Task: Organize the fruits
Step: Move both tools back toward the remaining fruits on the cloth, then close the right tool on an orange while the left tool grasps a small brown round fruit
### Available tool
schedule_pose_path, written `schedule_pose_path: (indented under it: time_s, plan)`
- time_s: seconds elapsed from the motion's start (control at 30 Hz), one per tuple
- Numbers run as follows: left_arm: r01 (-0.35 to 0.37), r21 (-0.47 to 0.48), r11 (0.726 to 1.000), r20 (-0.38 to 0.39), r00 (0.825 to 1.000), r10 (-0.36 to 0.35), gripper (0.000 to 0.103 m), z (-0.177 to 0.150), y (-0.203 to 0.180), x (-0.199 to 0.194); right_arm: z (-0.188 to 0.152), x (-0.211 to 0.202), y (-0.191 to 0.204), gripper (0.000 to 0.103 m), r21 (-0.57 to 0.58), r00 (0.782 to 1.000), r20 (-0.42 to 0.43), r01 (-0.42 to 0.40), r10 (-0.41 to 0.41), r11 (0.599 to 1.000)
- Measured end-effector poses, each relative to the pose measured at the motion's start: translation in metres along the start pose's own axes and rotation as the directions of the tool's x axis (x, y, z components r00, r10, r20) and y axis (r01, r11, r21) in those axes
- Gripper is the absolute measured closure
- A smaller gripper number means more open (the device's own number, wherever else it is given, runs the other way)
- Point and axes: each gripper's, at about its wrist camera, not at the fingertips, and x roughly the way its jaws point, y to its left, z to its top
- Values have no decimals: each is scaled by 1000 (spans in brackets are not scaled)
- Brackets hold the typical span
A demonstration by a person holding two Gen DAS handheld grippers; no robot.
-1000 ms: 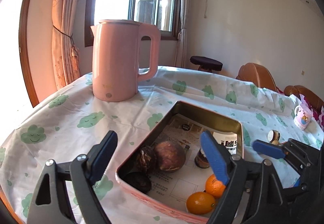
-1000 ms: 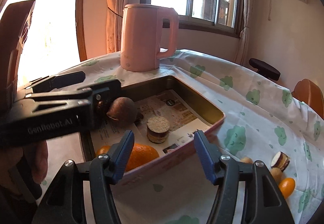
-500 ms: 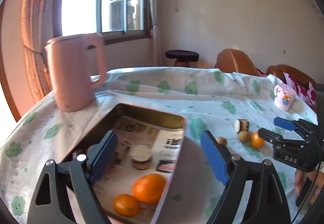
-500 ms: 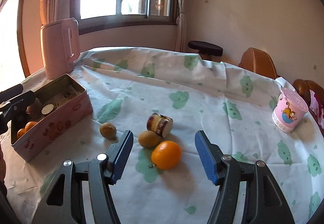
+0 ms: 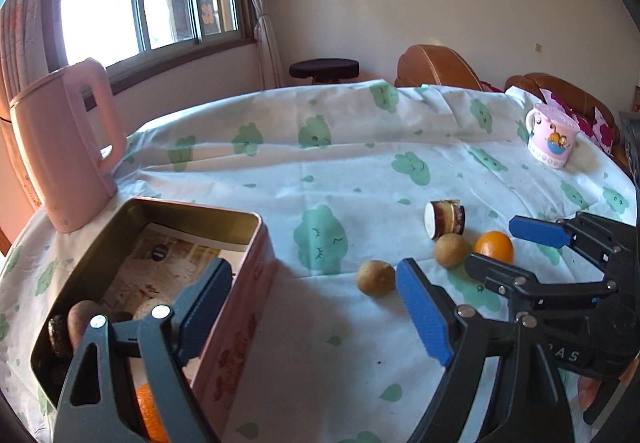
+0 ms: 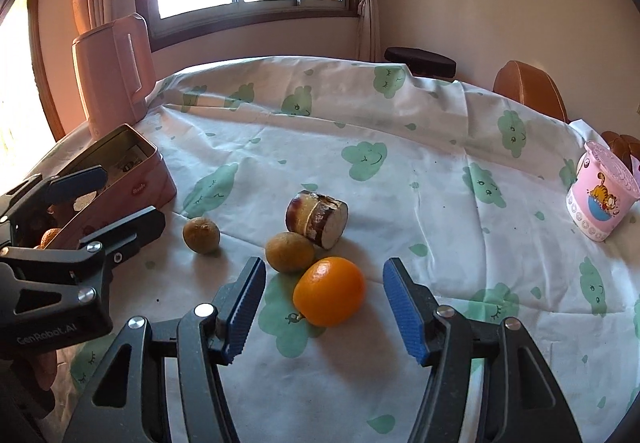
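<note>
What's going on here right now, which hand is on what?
Neither is holding anything. The right gripper is open, its fingers either side of the orange on the tablecloth, not closed on it. The left gripper is open too, by the pink tin, which already holds several fruits. Two small brown fruits and a cut cane piece lie loose beside the orange.

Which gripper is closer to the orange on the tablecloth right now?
Right. The right gripper is open with the orange between its fingers, untouched. The left gripper hangs open farther off, over the pink tin's edge.
</note>
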Motion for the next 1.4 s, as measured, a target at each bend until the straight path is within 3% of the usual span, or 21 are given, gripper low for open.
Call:
schedule_pose_path:
  time_s: [0.07, 0.13, 0.33, 0.5, 0.53, 0.7, 0.77, 0.87, 1.4]
  plan:
    - [1, 7, 1000, 0, 1000, -1, 16, 0, -3, 1, 0, 6, -3, 49, 14, 999, -31, -18, 19, 1000]
    - [9, 14, 1000, -1, 1000, -9, 16, -1, -6, 1, 0, 11, -6, 64, 31, 998, -54, -33, 34, 999]
    - [24, 52, 998, -5, 1000, -24, 20, -4, -17, 5, -2, 1, -10, 64, 54, 1000, -12, -15, 16, 998]
    - [83, 68, 994, -44, 996, -80, 33, -2, -22, 12, -2, -3, -17, 64, 94, 1000, 9, 25, -26, 995]
    - [105, 65, 992, -66, 993, -101, 40, -2, -23, 17, -2, -4, -18, 64, 101, 999, 12, 30, -31, 994]
    - [178, 5, 984, -158, 972, -175, 56, -3, -20, 36, -2, -6, -18, 64, 102, 998, 19, 61, -63, 993]
    - [195, -25, 980, -185, 963, -197, 67, -3, -17, 43, -1, -7, -14, 64, 84, 997, 21, 74, -76, 994]
    - [203, -44, 978, -186, 960, -208, 74, -4, -15, 44, -1, -5, -11, 64, 67, 996, 16, 85, -86, 994]
    - [156, -18, 988, -69, 985, -156, 74, -2, -13, 23, -2, -6, -10, 64, 63, 999, 27, 29, -31, 998]
